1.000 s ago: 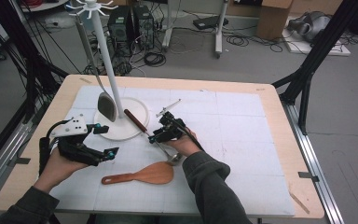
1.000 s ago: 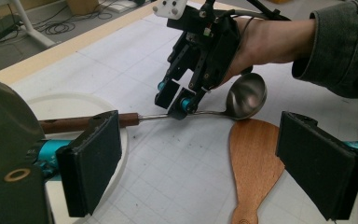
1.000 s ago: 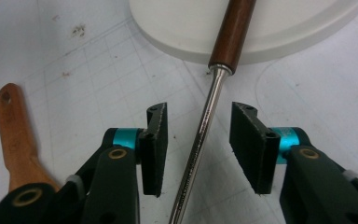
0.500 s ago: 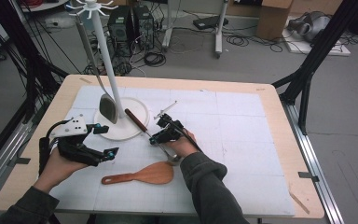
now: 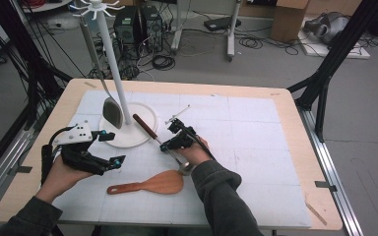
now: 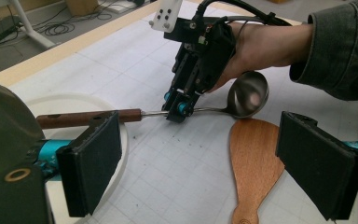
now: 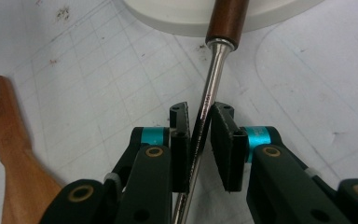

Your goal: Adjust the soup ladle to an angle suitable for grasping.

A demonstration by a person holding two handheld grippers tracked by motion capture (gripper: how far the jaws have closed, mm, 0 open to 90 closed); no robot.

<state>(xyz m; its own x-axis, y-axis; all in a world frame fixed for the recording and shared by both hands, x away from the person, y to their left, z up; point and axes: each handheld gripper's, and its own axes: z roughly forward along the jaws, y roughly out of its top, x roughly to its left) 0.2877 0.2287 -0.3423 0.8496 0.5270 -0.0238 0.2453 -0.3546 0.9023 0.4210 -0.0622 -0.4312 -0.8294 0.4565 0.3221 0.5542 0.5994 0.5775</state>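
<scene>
A steel ladle [image 5: 145, 127] with a brown wooden handle lies on the white mat, its handle end resting on the round base of the stand [image 5: 139, 109] and its bowl [image 6: 247, 95] near the person's right wrist. My right gripper [image 5: 165, 146] points down at the thin steel shaft [image 7: 214, 70]. Its jaws have just been closing, and the pads now hold the shaft between them [image 7: 199, 112]. My left gripper [image 5: 112, 147] hovers to the left of the ladle with its jaws wide apart and nothing in them [image 6: 198, 144].
A wooden rice paddle [image 5: 152, 184] lies on the mat near the front edge, just in front of the ladle bowl. A metal turner [image 5: 112, 112] hangs from the white stand's pole [image 5: 113, 64], down by its base. The mat [image 5: 256, 137] stretches away to the right.
The right gripper's jaws have drawn in around the ladle's shaft. Both hands have stayed where they were, and the ladle has not moved.
</scene>
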